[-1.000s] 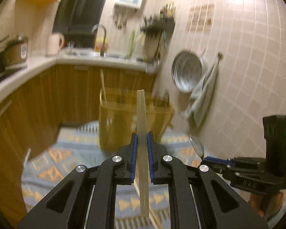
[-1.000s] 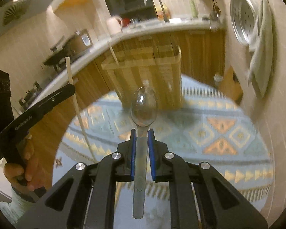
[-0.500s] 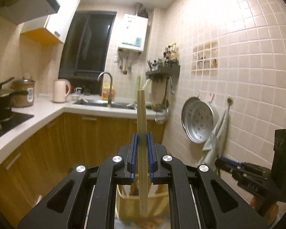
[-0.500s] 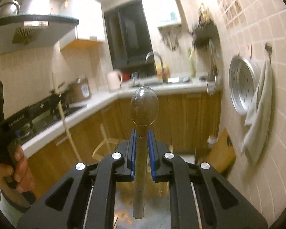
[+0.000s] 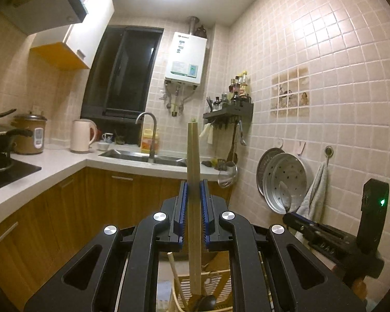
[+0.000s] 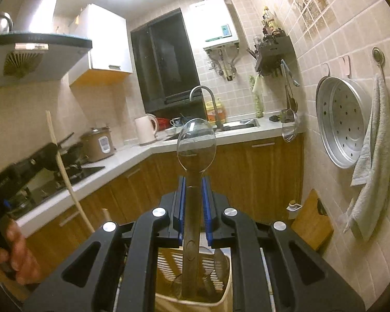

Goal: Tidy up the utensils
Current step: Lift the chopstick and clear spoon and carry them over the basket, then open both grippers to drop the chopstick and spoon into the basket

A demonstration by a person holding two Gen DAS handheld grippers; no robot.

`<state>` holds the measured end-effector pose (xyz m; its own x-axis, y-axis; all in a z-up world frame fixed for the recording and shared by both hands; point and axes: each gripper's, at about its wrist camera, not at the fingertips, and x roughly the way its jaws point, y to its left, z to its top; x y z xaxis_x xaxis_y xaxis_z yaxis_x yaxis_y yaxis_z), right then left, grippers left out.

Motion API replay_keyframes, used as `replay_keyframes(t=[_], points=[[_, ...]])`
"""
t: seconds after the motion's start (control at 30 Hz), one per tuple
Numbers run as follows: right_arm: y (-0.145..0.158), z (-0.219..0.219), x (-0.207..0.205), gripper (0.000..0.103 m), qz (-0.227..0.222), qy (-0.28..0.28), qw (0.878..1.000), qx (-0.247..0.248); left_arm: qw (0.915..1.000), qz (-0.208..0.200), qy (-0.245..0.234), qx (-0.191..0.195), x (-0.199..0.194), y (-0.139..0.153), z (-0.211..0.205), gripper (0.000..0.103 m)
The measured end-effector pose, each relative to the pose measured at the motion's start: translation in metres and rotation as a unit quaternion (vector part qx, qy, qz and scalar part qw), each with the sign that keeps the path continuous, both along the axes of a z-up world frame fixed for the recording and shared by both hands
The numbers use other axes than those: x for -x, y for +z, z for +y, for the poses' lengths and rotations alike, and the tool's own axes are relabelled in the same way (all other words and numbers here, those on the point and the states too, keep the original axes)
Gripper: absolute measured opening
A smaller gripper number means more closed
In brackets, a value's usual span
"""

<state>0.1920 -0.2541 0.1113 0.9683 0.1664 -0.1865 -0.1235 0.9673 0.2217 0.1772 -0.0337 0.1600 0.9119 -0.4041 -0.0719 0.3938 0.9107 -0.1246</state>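
Left gripper (image 5: pixel 193 213) clamps pale wooden chopsticks (image 5: pixel 193 182) upright at frame centre; right gripper (image 6: pixel 193 208) clamps a clear plastic spoon (image 6: pixel 195 153), bowl up. Both hang over the slatted beige utensil basket (image 6: pixel 221 270) at bottom edge; next, likely lowering and releasing each

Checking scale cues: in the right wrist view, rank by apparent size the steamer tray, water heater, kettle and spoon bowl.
1. Steamer tray
2. Water heater
3. Spoon bowl, inflated by nearness to the camera
4. Kettle

Home kitchen: sink (image 5: pixel 143 155), stove hood (image 6: pixel 36 52), tiled walls (image 5: pixel 325 78).
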Motion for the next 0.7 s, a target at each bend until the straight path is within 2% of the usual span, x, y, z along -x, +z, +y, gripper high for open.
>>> replay_keyframes(t=[0.07,0.1,0.43,0.6,0.7], points=[[-0.008,0.003,-0.004,0.01,-0.001,-0.007,1.0,0.008,1.0,0.002,0.001,0.0,-0.005,-0.006,0.0,0.008],[-0.01,0.003,-0.006,0.01,0.0,-0.008,1.0,0.008,1.0,0.004,0.0,-0.002,-0.007,-0.009,0.0,0.003],[-0.029,-0.001,-0.012,0.01,0.001,-0.009,1.0,0.001,0.9995,0.029,-0.006,-0.013,-0.022,-0.035,-0.007,0.003],[-0.033,0.001,-0.006,0.011,-0.013,-0.019,1.0,0.006,0.9994,0.028,-0.011,-0.015,-0.02,-0.039,-0.007,0.003],[-0.035,0.003,-0.007,0.011,-0.005,0.0,1.0,0.013,0.9993,0.027,-0.016,-0.019,-0.019,-0.042,-0.009,0.003]])
